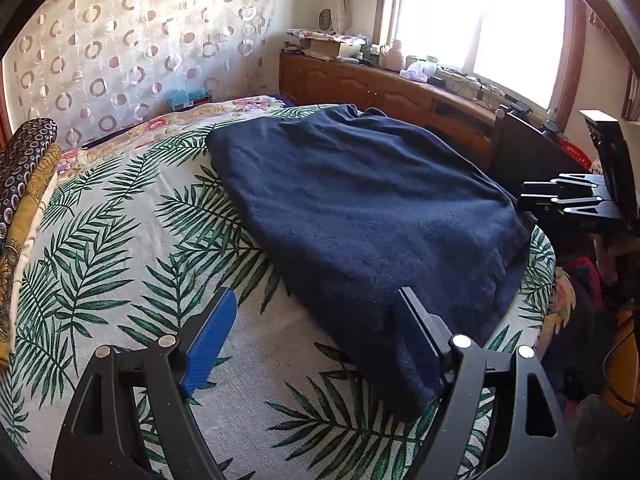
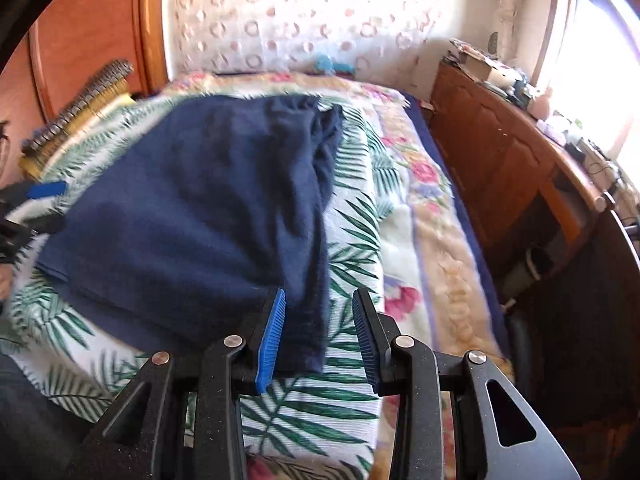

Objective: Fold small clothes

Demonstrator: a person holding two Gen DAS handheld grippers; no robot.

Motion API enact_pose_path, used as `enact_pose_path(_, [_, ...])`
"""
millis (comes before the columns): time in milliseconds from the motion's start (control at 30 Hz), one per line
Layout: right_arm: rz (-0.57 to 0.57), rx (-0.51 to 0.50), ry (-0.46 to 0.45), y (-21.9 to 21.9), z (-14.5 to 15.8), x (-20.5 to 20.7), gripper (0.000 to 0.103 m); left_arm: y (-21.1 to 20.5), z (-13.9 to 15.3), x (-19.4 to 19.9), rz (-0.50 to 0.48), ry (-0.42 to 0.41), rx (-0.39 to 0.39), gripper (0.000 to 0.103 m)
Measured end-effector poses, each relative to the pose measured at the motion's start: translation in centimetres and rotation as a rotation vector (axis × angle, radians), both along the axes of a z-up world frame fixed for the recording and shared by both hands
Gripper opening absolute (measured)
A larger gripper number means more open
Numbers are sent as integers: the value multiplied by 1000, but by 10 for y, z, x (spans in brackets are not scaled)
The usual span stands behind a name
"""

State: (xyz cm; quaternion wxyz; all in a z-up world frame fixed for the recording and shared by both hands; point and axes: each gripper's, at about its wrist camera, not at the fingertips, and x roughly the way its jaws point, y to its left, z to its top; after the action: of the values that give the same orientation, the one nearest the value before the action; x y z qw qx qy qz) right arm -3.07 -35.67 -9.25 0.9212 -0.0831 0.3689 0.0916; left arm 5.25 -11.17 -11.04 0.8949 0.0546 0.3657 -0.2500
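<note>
Left wrist view, nearest first: the left gripper (image 1: 316, 328) stands with its jaws spread wide over the palm-leaf sheet (image 1: 120, 248). Its left blue pad hangs over bare sheet; its right finger lies against the near corner of the navy garment (image 1: 360, 200), with only a little of that cloth between the fingers and nothing pinched. The garment lies in a broad, roughly flat heap on the sheet, running from this near corner away toward the far right. At its right edge the right gripper (image 1: 568, 200) shows as a black frame just beside the cloth; from this side its fingertips cannot be made out. To the far left, patterned folded fabrics (image 1: 24, 184) are stacked along the bed's edge. Beyond the garment stands a wooden cabinet (image 1: 360, 84) cluttered on top, under a bright window (image 1: 480, 20), with a circle-print curtain (image 1: 120, 48) at the far left.

Right wrist view: the right gripper (image 2: 320, 332) has its jaws partly open, a strip of the navy garment's (image 2: 208, 200) near edge hanging in the gap and close to the left pad, while the right pad stands clear of it, so the cloth is not clamped. The garment spreads away to the far left across the palm-leaf sheet (image 2: 352, 240), which lies over a floral blanket (image 2: 424, 200). The left gripper's blue pad (image 2: 48, 190) shows at the far left edge, beside the garment.
</note>
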Motion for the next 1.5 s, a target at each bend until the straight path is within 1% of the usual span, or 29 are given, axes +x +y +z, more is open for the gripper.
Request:
enact_pose_path(133, [26, 39, 2, -6, -13, 0, 38, -1, 0, 0, -1, 3, 7, 81])
enact_pose_path(167, [33, 49, 6, -5, -16, 1, 44, -1, -1, 0, -1, 6, 7, 81])
enact_pose_path(233, [44, 62, 20, -5, -21, 3, 53, -1, -2, -1, -7, 17, 5, 81])
enact_pose_path(300, [30, 33, 46, -6, -29, 7, 53, -1, -3, -1, -28, 29, -11, 80])
enact_pose_path(333, [26, 36, 53, -7, -32, 9, 54, -1, -3, -2, -43, 35, -22, 76])
enact_pose_path(367, [29, 60, 53, -11, -33, 9, 54, -1, -3, -3, -53, 43, -27, 72])
enact_pose_path(400, [29, 77, 56, -13, -34, 10, 54, -1, -3, -4, -58, 47, -28, 70])
enact_pose_path(467, [32, 102, 60, -18, -33, 8, 54, -3, -4, -7, -71, 56, -23, 59])
enact_pose_path(567, [53, 109, 60, -17, -34, 7, 54, -4, -6, -10, -91, 81, -33, 47])
enact_pose_path(733, [123, 99, 88, -13, -32, 3, 54, -8, -9, -11, -109, 110, -17, 46])
enact_pose_path(800, [148, 96, 92, -10, -31, 4, 49, -9, -9, -10, -116, 116, -14, 46])
enact_pose_path(867, [162, 105, 91, -9, -31, 4, 38, -10, -9, -10, -128, 121, -15, 46])
enact_pose_path(900, [170, 119, 92, -9, -31, 4, 35, -11, -9, -10, -139, 128, -21, 46])
enact_pose_path(933, [176, 128, 92, -10, -31, 4, 27, -12, -9, -10, -148, 132, -26, 46])
enact_pose_path(967, [179, 136, 91, -10, -31, 4, 19, -13, -9, -10, -155, 132, -27, 42])
enact_pose_path(1033, [171, 152, 81, -12, -32, 4, 13, -13, -9, -11, -164, 129, -28, 33])
enact_pose_path(1100, [167, 163, 63, -13, -34, 5, 11, -11, -9, -10, -166, 129, -25, 27])
enact_pose_path(1133, [163, 169, 50, -13, -34, 4, 10, -10, -9, -9, -170, 134, -27, 19])
enact_pose_path(1200, [147, 195, 37, -15, -33, 1, 10, -9, -7, -9, -174, 136, -30, 12])
enact_pose_path(1233, [138, 208, 33, -15, -32, 0, 10, -8, -6, -9, -180, 133, -43, 7])
enact_pose_path(1333, [144, 213, -5, -14, -25, -5, 10, -3, 7, -11, -162, 83, -80, 5])
enact_pose_path(1400, [124, 204, -76, -11, -15, -11, 9, -1, 15, -12, -156, 49, -97, 5])
enact_pose_path(1500, [118, 230, -161, -8, 7, -12, 9, 1, 30, -7, -144, 11, -123, 5])
